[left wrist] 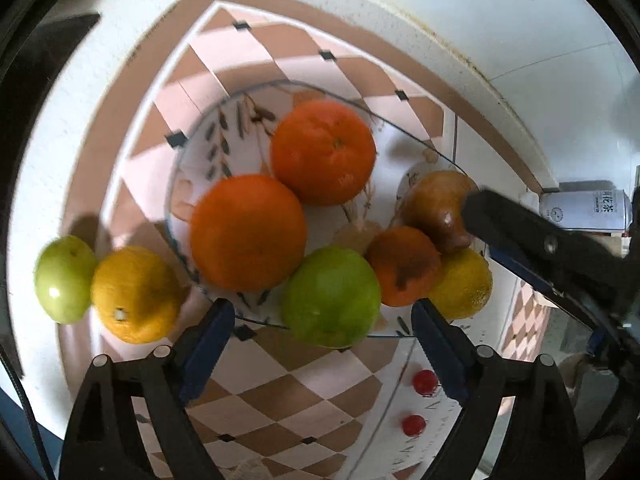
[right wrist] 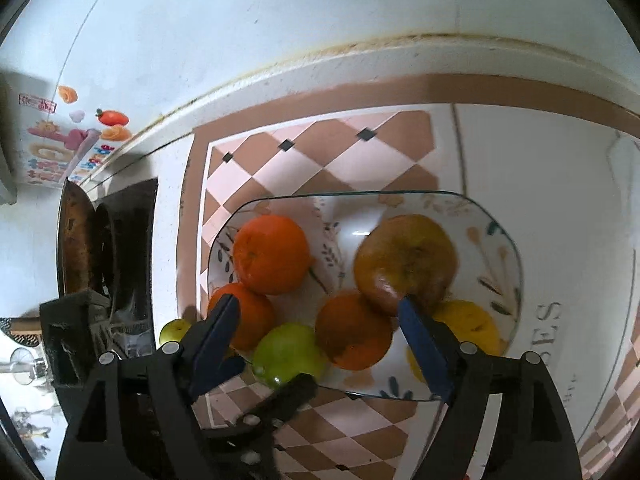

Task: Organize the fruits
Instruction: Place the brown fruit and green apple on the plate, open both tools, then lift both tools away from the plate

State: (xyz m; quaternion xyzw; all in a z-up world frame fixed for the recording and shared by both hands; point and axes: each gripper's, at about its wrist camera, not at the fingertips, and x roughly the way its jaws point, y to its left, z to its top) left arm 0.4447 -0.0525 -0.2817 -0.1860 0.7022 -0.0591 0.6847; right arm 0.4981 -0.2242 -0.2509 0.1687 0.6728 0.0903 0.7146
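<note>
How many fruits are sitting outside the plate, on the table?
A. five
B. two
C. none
B: in the left wrist view a small green fruit and a yellow citrus lie side by side on the cloth, left of the plate, while the other fruits sit in the plate.
</note>
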